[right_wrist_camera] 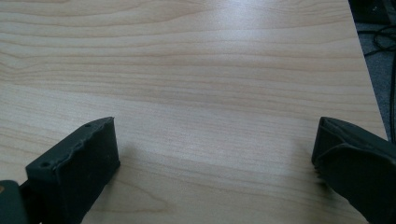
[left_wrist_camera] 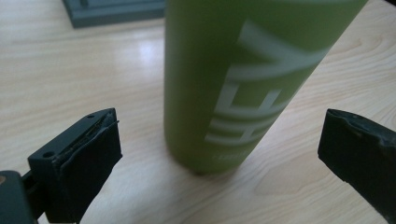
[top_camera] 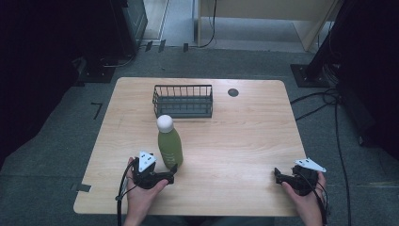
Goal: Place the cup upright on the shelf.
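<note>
Left gripper [left_wrist_camera: 219, 154] fingers gape around the upright green bottle [left_wrist_camera: 233, 84] near the surface's front edge; right gripper [top_camera: 292, 178], open, sits well apart.

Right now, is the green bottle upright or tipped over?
Upright. The green bottle stands on its base on the table, white cap on top, between the open jaws of the left claw.
</note>
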A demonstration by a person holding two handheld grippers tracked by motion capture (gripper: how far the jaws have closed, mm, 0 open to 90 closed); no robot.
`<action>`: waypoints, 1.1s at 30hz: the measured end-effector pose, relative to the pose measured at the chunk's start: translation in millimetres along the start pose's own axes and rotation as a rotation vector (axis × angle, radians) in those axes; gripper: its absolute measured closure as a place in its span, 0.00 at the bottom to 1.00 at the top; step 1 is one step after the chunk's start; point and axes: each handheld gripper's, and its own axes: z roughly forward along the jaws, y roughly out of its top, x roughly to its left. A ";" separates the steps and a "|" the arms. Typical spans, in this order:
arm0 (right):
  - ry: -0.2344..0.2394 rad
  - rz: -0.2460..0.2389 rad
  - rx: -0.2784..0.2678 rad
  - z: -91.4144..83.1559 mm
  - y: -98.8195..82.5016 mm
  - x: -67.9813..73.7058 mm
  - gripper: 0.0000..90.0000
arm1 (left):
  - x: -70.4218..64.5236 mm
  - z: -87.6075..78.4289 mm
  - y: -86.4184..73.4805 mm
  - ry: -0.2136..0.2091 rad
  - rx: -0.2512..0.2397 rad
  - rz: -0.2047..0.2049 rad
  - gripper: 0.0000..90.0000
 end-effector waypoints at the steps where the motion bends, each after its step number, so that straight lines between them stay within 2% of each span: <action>1: 0.000 0.000 0.000 0.0 0.0 0.0 0.00 | -2.8 1.2 4.6 -0.006 -0.010 0.006 0.00; 6: 0.000 -0.001 0.000 0.0 0.0 -0.1 0.00 | -5.6 2.6 12.6 -0.004 -0.027 0.018 0.01; 15: 0.000 0.000 0.000 0.0 0.0 0.0 0.00 | -7.9 6.9 30.7 0.033 -0.083 0.024 0.08; 21: 0.000 0.000 0.000 0.0 0.0 0.0 0.00 | -10.6 9.8 39.3 0.031 -0.113 0.029 0.12; 26: 0.000 0.000 0.000 0.0 0.0 0.0 0.00 | -13.4 9.9 41.6 0.024 -0.136 0.031 0.20; 30: 0.000 0.000 0.000 0.0 0.0 0.0 0.00 | -14.4 9.8 41.4 0.043 -0.141 0.042 0.22; 33: 0.000 0.000 0.000 0.0 0.0 -0.1 0.00 | -13.4 9.7 42.5 0.041 -0.134 0.043 0.23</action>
